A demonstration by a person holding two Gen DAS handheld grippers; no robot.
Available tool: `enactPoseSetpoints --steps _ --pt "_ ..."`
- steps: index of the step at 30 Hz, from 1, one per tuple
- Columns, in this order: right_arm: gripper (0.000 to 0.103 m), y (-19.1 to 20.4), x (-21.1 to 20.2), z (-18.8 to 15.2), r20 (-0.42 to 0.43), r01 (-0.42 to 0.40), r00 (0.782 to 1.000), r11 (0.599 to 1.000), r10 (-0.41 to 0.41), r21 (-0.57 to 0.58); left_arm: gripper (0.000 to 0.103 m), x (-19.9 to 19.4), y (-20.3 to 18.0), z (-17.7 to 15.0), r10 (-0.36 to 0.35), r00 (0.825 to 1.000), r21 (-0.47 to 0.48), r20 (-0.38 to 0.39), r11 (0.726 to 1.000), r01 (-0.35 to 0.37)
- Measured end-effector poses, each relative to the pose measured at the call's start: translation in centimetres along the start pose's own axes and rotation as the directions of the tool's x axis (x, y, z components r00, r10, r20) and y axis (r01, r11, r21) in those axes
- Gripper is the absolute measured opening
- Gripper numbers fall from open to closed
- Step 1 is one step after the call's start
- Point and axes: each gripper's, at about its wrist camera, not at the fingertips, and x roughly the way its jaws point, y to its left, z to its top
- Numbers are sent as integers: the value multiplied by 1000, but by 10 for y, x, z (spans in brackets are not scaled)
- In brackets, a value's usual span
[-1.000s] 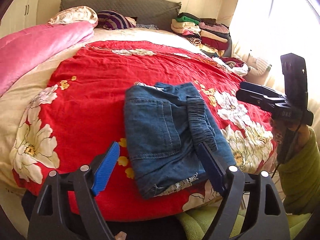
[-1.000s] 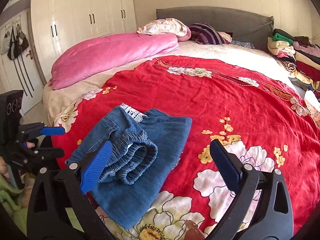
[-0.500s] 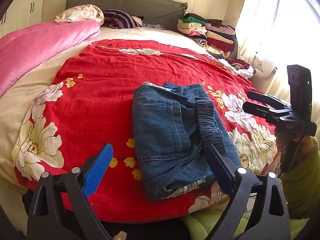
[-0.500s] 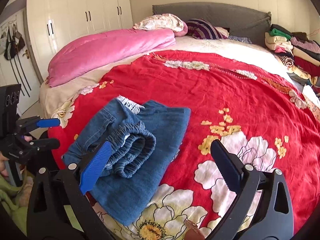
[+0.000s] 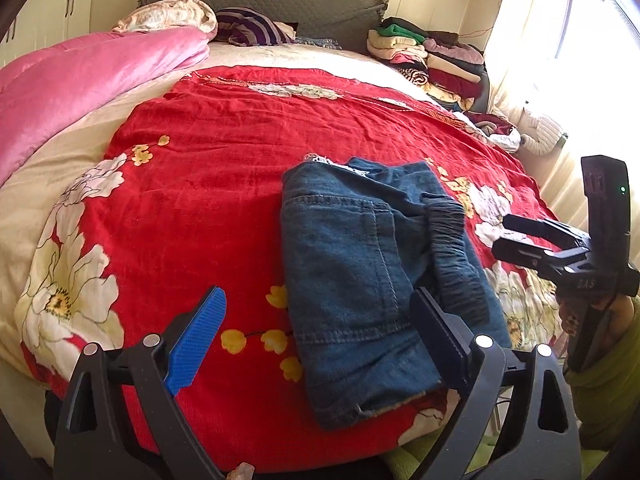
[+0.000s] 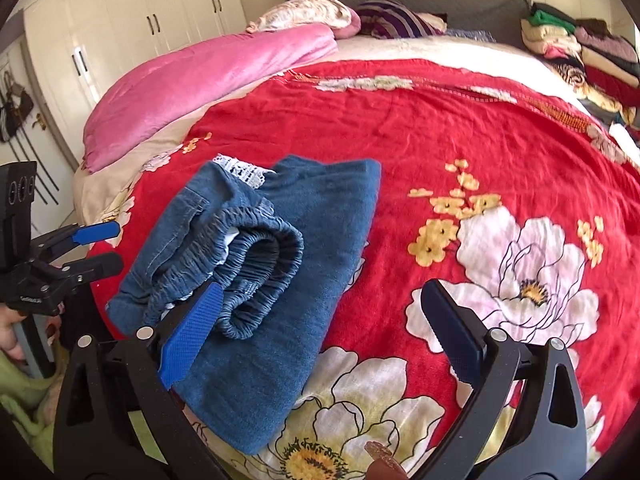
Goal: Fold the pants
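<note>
Both hand-held grippers have been lowered and pulled back a bit since a second ago; the left hand-held gripper [image 5: 316, 336] has just been opened wider, the right hand-held gripper [image 6: 320, 328] is spread wide, nothing gripped. Folded jeans [image 5: 368, 280] are left on the red bedspread [image 5: 208, 184] near the bed's foot edge, long axis toward the headboard [image 5: 280, 0], elastic waistband on the right.

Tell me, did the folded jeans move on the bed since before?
No. The folded jeans still lie with their left edge beside the same small yellow flowers on the red blanket; only the camera shifted.
</note>
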Motion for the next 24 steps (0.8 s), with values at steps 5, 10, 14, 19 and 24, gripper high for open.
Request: enactPoseSetpoints --steps 5,10,14,19,24 --pt "94 -3 13 -2 -34 -15 999 999 16 31 92 23 6 6 -15 999 -31 -34 999 14" --pt "82 -5 34 -7 -94 -79 992 993 88 89 92 50 8 7 -60 994 -51 -88 997 56" --pt "78 -1 45 -10 -102 -120 986 987 131 108 91 63 5 7 -107 990 -69 -95 993 101" --pt "72 9 52 -8 -87 -162 982 983 169 85 68 68 -7 8 -150 985 -63 -82 987 145" --pt "39 25 50 -7 -68 -183 981 983 184 20 46 61 -16 7 -130 989 -38 -64 991 128"
